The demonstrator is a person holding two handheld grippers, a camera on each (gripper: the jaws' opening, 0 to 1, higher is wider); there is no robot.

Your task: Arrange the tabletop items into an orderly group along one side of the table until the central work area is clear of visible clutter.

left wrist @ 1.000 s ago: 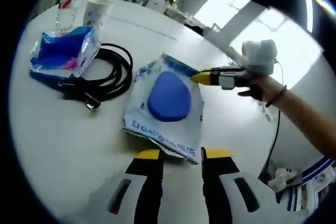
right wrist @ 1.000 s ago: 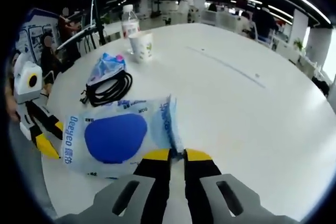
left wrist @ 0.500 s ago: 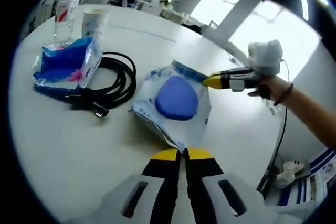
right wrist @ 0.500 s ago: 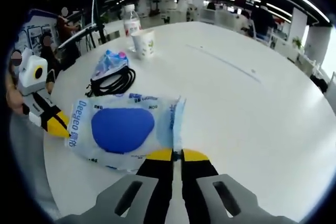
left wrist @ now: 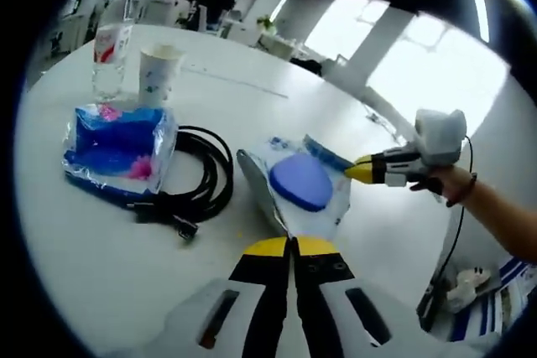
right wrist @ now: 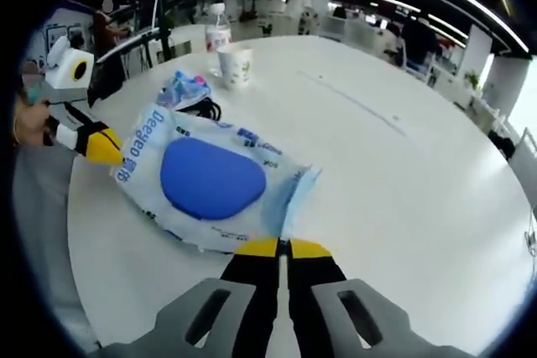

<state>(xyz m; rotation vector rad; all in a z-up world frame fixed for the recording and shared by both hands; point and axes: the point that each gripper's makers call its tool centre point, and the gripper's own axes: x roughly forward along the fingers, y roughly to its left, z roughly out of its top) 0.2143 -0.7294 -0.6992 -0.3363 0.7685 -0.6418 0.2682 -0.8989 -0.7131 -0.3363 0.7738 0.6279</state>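
White tabletop [right wrist: 403, 173]: both grippers, left gripper [left wrist: 291, 245] and right gripper [right wrist: 275, 246], clamp opposite edges of the wipes pack [right wrist: 210, 180], lifting it for carrying.

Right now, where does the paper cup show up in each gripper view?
Left gripper view: the paper cup stands upper left, beside the water bottle, behind the blue pack.
Right gripper view: the paper cup stands top centre-left, in front of the water bottle.
Shared landmark: the black cable, nearer than the cup.
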